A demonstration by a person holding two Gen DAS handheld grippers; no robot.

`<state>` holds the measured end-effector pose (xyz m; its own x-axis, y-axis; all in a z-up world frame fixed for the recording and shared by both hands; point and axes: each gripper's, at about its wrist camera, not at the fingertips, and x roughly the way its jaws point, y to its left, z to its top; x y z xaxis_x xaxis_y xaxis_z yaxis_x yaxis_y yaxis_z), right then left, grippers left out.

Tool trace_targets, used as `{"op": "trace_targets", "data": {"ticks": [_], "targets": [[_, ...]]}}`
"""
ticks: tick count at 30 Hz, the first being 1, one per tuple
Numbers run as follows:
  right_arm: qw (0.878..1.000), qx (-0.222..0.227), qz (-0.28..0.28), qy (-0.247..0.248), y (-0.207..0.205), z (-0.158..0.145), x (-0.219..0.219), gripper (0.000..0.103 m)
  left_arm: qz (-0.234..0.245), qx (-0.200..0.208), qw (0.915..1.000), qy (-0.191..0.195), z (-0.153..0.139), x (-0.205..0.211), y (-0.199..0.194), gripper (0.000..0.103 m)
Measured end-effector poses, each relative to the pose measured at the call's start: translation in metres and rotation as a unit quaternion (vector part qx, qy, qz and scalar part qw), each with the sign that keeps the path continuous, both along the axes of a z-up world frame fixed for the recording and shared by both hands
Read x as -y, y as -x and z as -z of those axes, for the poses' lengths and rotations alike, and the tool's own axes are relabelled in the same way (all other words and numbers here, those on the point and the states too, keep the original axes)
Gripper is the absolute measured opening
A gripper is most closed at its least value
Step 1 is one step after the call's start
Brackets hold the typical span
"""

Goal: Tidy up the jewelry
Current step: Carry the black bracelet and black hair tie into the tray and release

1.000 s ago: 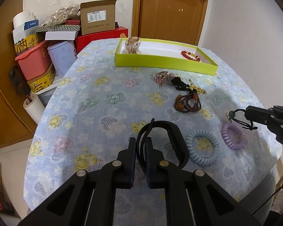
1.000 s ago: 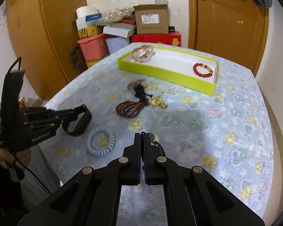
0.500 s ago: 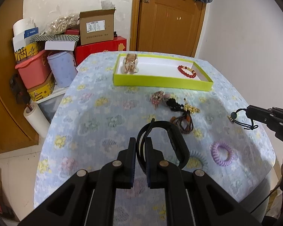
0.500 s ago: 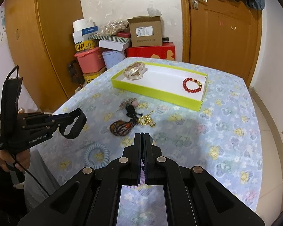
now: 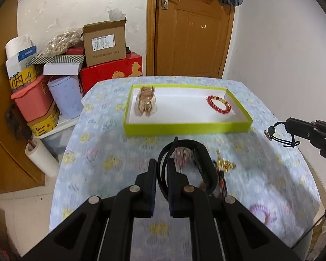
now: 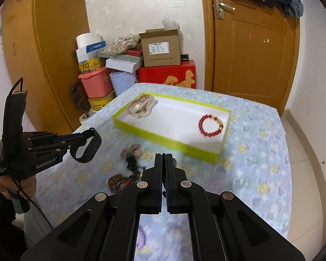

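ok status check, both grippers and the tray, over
Left gripper shut on black wristband, airborne. Right gripper shut on thin black cord bracelet. Lime-green tray ahead, red bead bracelet inside. Path clear.

Left tool: matte black two-finger unit, fingers pinched on a black band held looped ahead of the tips; raised clear of the bench; bare hand wrapped round its handle, low at the left.

Right tool: same black build, fingers pressed together on a thin dark cord; held level, raised.
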<state>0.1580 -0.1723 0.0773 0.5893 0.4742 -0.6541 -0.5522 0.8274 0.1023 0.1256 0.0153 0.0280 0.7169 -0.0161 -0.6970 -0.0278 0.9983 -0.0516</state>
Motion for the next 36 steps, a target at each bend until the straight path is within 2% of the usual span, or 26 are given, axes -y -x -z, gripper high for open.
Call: {"op": "trace_targets", "data": {"ticks": [15,25,30,36], "targets": [[1.000,-0.002,0.002,-0.001,-0.073,0.001,-0.008,0.002,0.015,-0.012,0.9998,-0.006,-0.002,0.007,-0.090,0.009],[0.999,-0.049,0.011,0.007,-0.127,0.036,-0.013,0.002,0.011,-0.043,0.9989,-0.011,0.021,0.008,-0.139,0.009],[0.997,-0.078,0.019,0.020,-0.138,0.060,-0.011,0.002,0.006,-0.054,0.9984,-0.017,0.031,0.004,-0.145,0.009],[0.995,-0.093,0.022,0.032,-0.139,0.071,-0.012,0.002,-0.004,-0.072,0.9969,-0.030,0.043,-0.001,-0.153,0.009]]}}
